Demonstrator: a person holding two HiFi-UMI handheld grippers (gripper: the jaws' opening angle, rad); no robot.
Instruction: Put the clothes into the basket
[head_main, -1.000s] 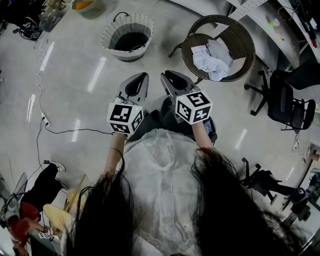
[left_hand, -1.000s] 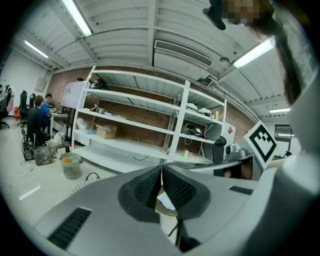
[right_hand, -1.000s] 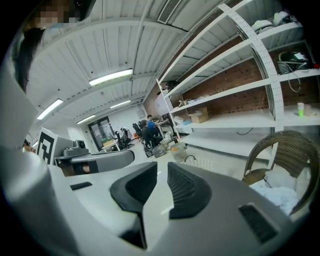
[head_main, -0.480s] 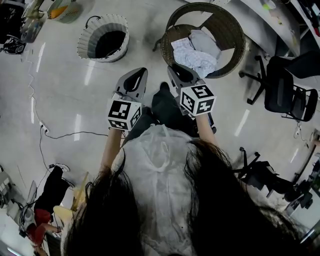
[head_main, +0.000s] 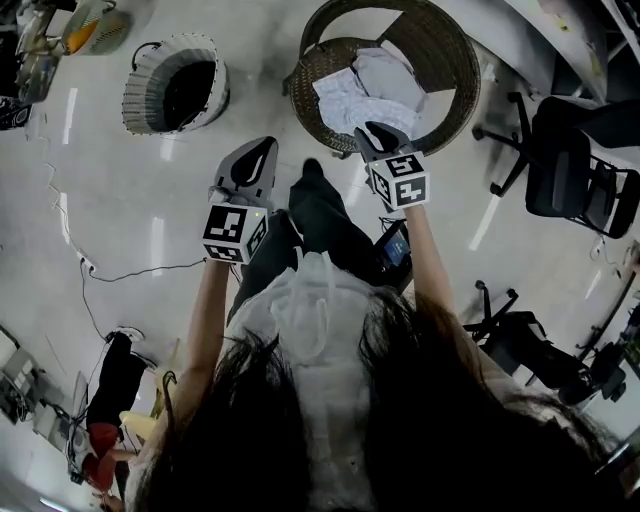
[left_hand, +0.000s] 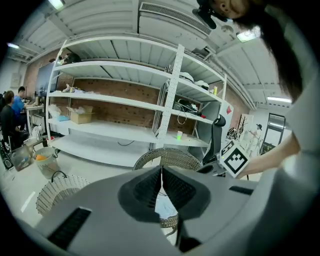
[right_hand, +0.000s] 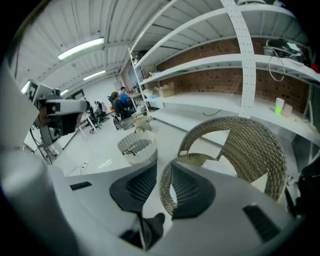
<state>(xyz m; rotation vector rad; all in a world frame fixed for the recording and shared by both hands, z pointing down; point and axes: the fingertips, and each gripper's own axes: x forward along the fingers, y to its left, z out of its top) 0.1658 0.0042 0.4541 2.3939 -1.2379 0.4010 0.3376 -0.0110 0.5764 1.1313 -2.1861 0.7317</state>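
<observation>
A pale patterned garment (head_main: 350, 95) and a grey one (head_main: 392, 72) lie on the seat of a round wicker chair (head_main: 455, 55). The white woven basket (head_main: 175, 85) stands on the floor to the chair's left, its dark inside showing nothing. My right gripper (head_main: 372, 127) is shut and holds nothing, its tip over the chair's front rim just short of the clothes. My left gripper (head_main: 262, 145) is shut too, held over bare floor between basket and chair. In the left gripper view the clothes (left_hand: 165, 207) show below the closed left gripper (left_hand: 161, 169). The right gripper (right_hand: 162, 167) faces the chair (right_hand: 250, 150) and basket (right_hand: 136, 146).
A black office chair (head_main: 575, 170) stands right of the wicker chair. A cable (head_main: 120, 270) runs over the floor at left. White shelving (left_hand: 125, 100) lines the brick wall behind. A second basket (head_main: 95, 25) sits at top left. People sit far off (left_hand: 10, 115).
Both grippers have moved forward and down toward the wicker chair, the right one further, now reaching its front rim. Chair and basket have drawn closer in view. Both jaws stayed shut.
</observation>
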